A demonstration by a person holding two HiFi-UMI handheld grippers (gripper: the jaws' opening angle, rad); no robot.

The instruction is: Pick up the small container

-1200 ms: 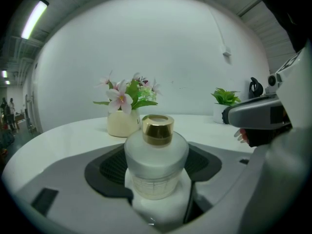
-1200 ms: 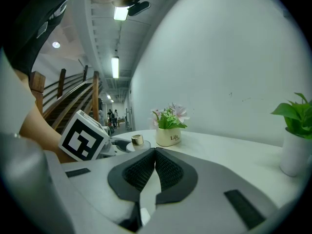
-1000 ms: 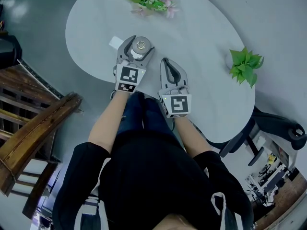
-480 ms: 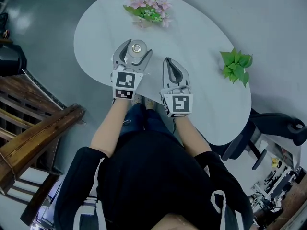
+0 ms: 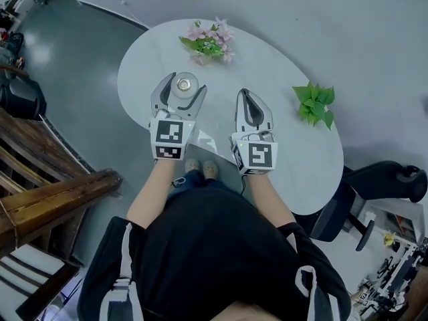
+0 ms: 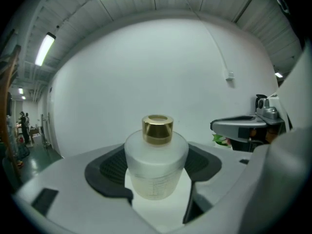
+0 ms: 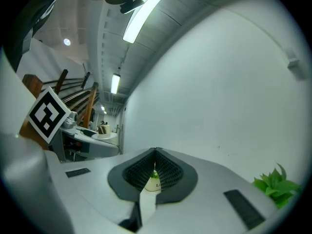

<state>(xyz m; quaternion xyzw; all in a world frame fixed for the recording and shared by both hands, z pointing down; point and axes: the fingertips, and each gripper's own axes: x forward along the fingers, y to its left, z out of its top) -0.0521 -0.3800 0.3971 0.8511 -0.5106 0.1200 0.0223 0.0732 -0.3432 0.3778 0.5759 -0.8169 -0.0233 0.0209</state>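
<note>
Left gripper (image 5: 182,84) farther forward (small container (image 6: 156,162) inside)

**A:** Head view sits high over the person (image 5: 214,259), tipped steeply down onto the oval table (image 5: 287,146), with the left gripper (image 5: 182,85) and right gripper (image 5: 248,96) well below it.

**B:** Left gripper view rides low and level, facing the white wall (image 6: 146,67), with the small container (image 6: 156,155) very close.

**A:** Right gripper view is level too, with the green plant (image 7: 275,185) low right. The head view shares that plant.

**B:** And the 2 gripper views each catch the other gripper at an edge.
</note>
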